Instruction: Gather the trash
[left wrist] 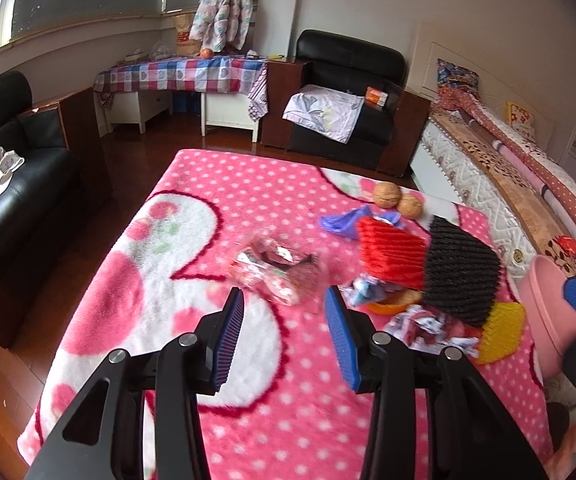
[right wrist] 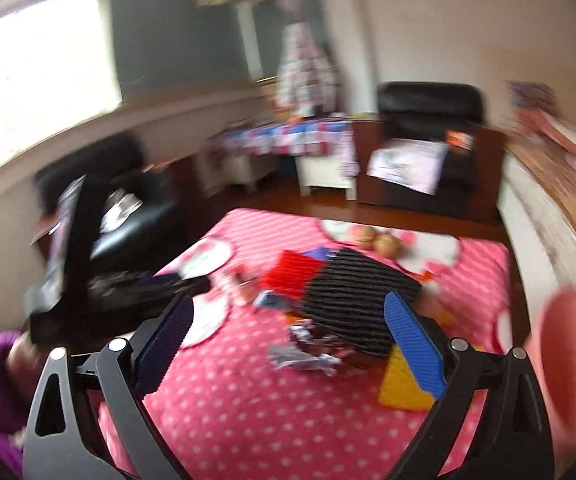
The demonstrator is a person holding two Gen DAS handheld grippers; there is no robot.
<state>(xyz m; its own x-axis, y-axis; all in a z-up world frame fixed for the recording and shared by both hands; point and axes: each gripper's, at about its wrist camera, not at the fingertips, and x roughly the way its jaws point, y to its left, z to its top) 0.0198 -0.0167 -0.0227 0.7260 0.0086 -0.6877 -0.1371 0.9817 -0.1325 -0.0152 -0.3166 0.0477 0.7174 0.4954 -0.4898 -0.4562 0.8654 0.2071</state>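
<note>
The left gripper (left wrist: pixel 284 300) tilts down over the pink blanket (left wrist: pixel 248 420), jaws wide and empty. Just beyond its tips a clear plastic wrapper (left wrist: pixel 276 270) lies apparently crosswise. The right gripper (right wrist: pixel 288 316) angles down, open and empty, above a crumpled foil wrapper (right wrist: pixel 307 352).

Each camera sits on a gripper and looks down, close over the pink blanket (left wrist: pixel 248 360). Both views share the toy pile (left wrist: pixel 459 264) and the far black chair (right wrist: pixel 427 108).
</note>
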